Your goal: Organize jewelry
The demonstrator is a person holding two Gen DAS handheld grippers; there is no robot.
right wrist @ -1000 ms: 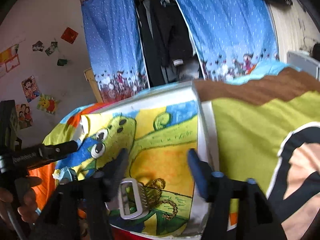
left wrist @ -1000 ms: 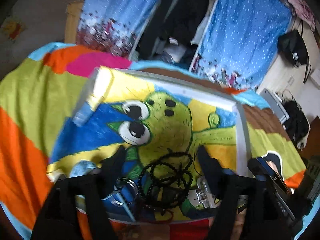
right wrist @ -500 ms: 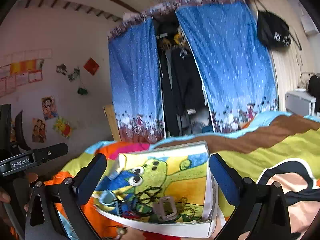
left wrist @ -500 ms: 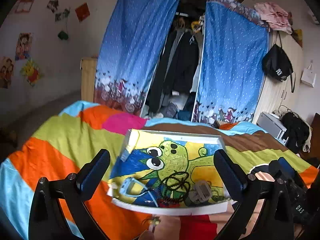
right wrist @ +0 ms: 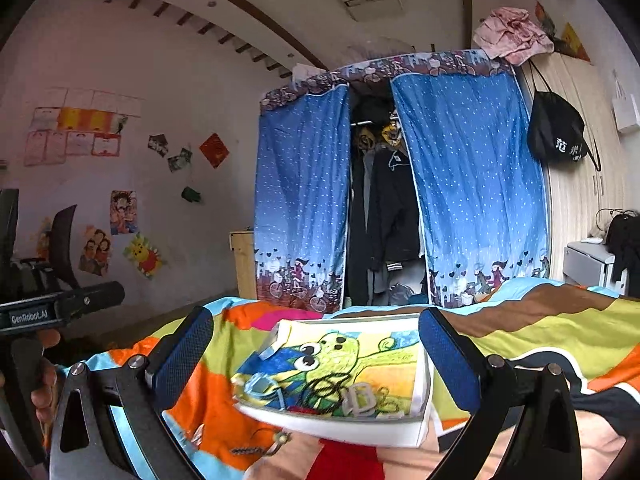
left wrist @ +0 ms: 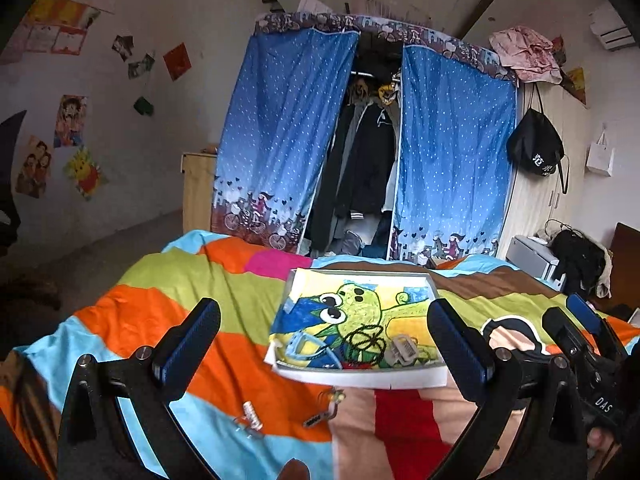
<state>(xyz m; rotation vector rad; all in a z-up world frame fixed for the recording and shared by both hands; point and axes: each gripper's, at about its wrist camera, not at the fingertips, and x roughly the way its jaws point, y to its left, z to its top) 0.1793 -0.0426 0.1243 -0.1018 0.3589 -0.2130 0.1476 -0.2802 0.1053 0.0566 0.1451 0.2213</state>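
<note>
A shallow white tray (left wrist: 362,378) with a cartoon frog picture lies on the striped bedspread; it also shows in the right wrist view (right wrist: 332,432). Inside lie a black bead necklace (left wrist: 365,339), a silver hair clip (left wrist: 400,350) and a light-blue piece (left wrist: 298,346). On the bedspread in front of the tray lie a small clip (left wrist: 250,420) and a hooked earring (left wrist: 326,410), the earring also in the right wrist view (right wrist: 260,446). My left gripper (left wrist: 324,344) is open and empty, held back above the bed. My right gripper (right wrist: 316,356) is open and empty too.
A blue-curtained wardrobe (left wrist: 368,152) stands behind the bed. A wooden cabinet (left wrist: 198,192) is to its left, a white unit (left wrist: 532,258) with dark bags to its right. The other hand-held gripper's handle (right wrist: 60,308) shows at left.
Both grippers have pulled back and up from the tray and opened wide. The necklace and hair clip lie in the tray, far from the fingers. Small pieces on the bedspread came into view.
</note>
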